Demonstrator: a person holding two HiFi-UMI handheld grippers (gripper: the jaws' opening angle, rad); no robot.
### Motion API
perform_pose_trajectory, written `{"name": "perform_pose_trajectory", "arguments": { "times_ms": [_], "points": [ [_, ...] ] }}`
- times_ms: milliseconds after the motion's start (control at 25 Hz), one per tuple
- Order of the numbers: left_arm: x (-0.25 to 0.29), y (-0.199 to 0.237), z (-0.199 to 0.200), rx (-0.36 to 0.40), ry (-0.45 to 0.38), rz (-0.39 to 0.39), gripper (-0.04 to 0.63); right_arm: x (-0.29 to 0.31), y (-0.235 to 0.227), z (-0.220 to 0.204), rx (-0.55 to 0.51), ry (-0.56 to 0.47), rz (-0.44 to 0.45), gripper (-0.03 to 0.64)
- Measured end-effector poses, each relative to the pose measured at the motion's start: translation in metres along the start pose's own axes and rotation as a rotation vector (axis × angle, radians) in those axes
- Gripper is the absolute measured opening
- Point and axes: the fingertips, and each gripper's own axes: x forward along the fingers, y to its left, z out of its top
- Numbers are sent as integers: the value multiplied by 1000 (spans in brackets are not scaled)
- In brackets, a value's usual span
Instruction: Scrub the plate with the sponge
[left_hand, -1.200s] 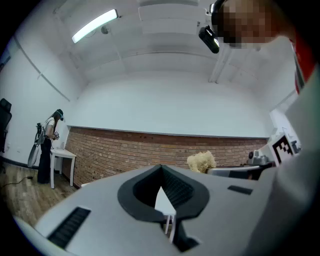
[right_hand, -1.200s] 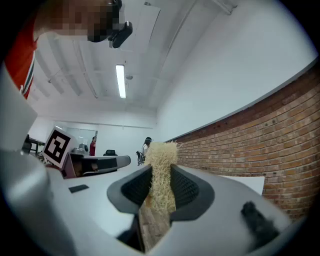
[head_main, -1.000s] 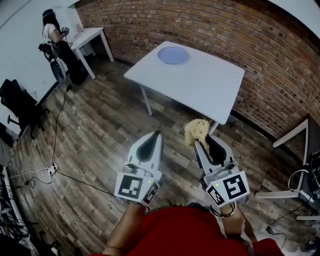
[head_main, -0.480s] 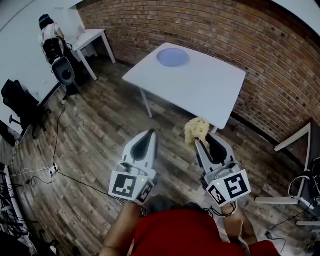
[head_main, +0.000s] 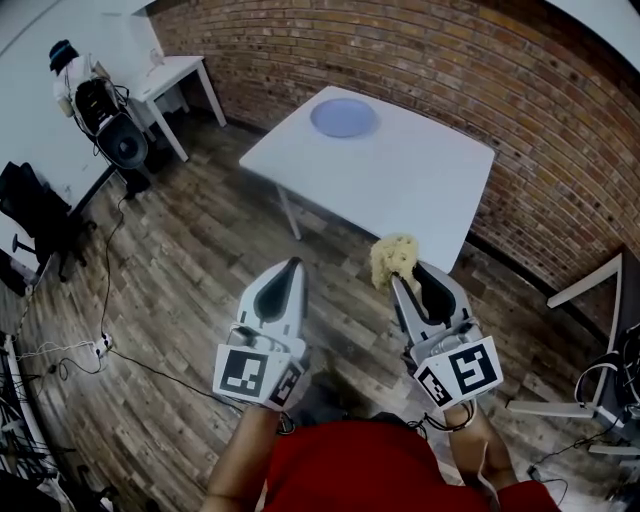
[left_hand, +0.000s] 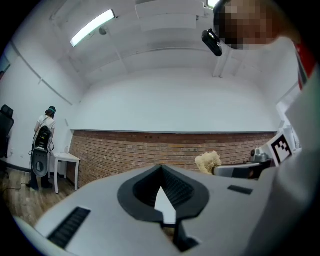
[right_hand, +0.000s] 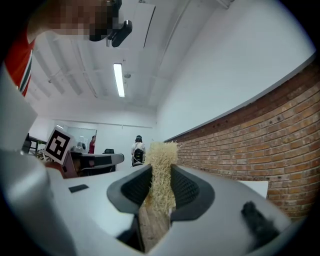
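A pale blue plate (head_main: 343, 117) lies at the far left part of a white table (head_main: 400, 190), well ahead of both grippers. My right gripper (head_main: 408, 283) is shut on a straw-coloured fibrous sponge (head_main: 394, 259), which sticks up past the tips; the same sponge (right_hand: 161, 172) is pinched between the dark pads (right_hand: 185, 187) in the right gripper view. My left gripper (head_main: 291, 263) is shut and holds nothing, its tips meeting (left_hand: 161, 166). Both grippers hang over the wood floor, short of the table's near edge.
A brick wall (head_main: 420, 60) runs behind the table. A second white table (head_main: 172, 75) stands far left, with a person (head_main: 68, 70) and a speaker (head_main: 122, 145) beside it. A black chair (head_main: 35, 205) and floor cables (head_main: 110, 340) lie left; white table legs (head_main: 590, 290) right.
The view has shifted slightly toward the table. My left gripper has drifted a little left and lower in the head view. The person at the far left has moved away leftward.
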Motion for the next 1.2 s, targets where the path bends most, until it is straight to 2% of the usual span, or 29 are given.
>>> {"name": "perform_pose_trajectory", "arguments": {
  "times_ms": [280,520,800,1200],
  "points": [
    [57,57,8,41,-7,-15,12,77,-22,4,-19,-4,-25,120],
    [98,118,9,19,-22,-53,12,145,-28,5,-38,15,-66,120],
    [148,167,13,4,-39,-103,13,207,-40,13,-77,19,-107,120],
    [201,211,6,-36,-28,-116,12,263,-68,2,-78,42,-133,120]
  ]
}}
